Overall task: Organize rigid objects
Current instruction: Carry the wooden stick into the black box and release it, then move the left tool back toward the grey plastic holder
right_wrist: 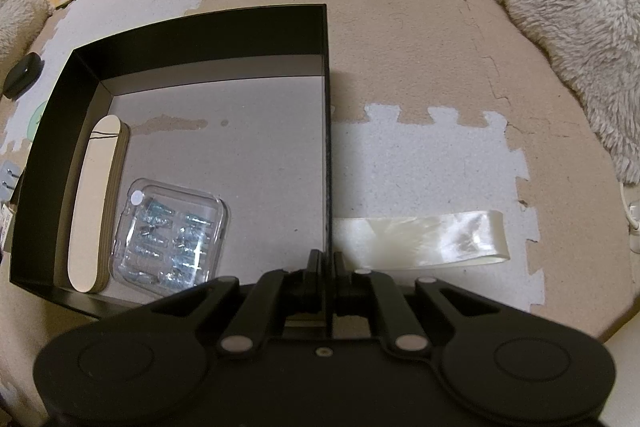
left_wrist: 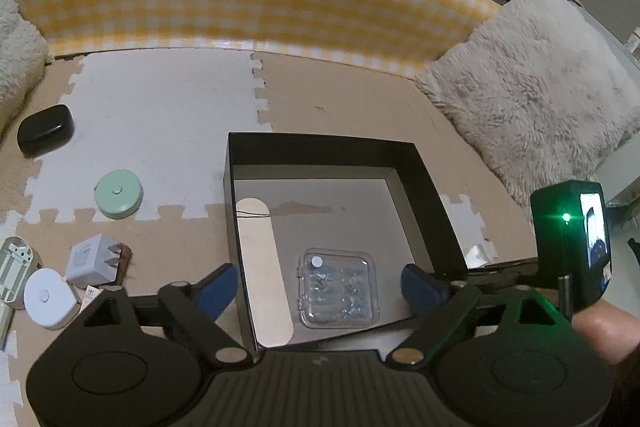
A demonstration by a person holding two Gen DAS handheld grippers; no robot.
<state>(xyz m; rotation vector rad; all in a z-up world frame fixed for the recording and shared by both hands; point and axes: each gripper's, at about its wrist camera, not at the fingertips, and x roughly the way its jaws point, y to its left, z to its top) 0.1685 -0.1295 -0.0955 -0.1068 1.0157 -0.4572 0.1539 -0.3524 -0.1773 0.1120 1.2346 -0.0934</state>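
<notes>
1. Right now your left claw [left_wrist: 316,285] is released: its blue pads [left_wrist: 218,289] stand wide apart with nothing between them, hovering above the near-left corner of the black box [left_wrist: 420,183].

2. Your right claw [right_wrist: 327,263] is clenched on the box's right-hand wall, one finger inside and one outside, close to the near corner. It looks to be steadying the box, so the free hand for the next pick is your left.

3. Directly below your left claw, inside the box, lies the clear plastic case [left_wrist: 339,291] of small parts, flat on the box floor. Just beside it to the left, along the left wall, lies the stack of wooden sticks [left_wrist: 262,267], long axis running from near to far.

4. What remains to be sorted sits outside the box, all to the left of your left claw on the foam floor mat [left_wrist: 168,115]:
   - the white charger plug [left_wrist: 90,261] is nearest, just left of the left pad, prongs pointing right toward the box;
   - the white round tape measure [left_wrist: 50,301] lies a little further left and nearer to you;
   - the green round tape measure [left_wrist: 119,199] lies further away, left of the box's left wall;
   - the black case [left_wrist: 45,131] is furthest, well apart at the far left.

5. In my judgement the coming move is a swing to the left, over the box wall, and down onto the plug.
</notes>
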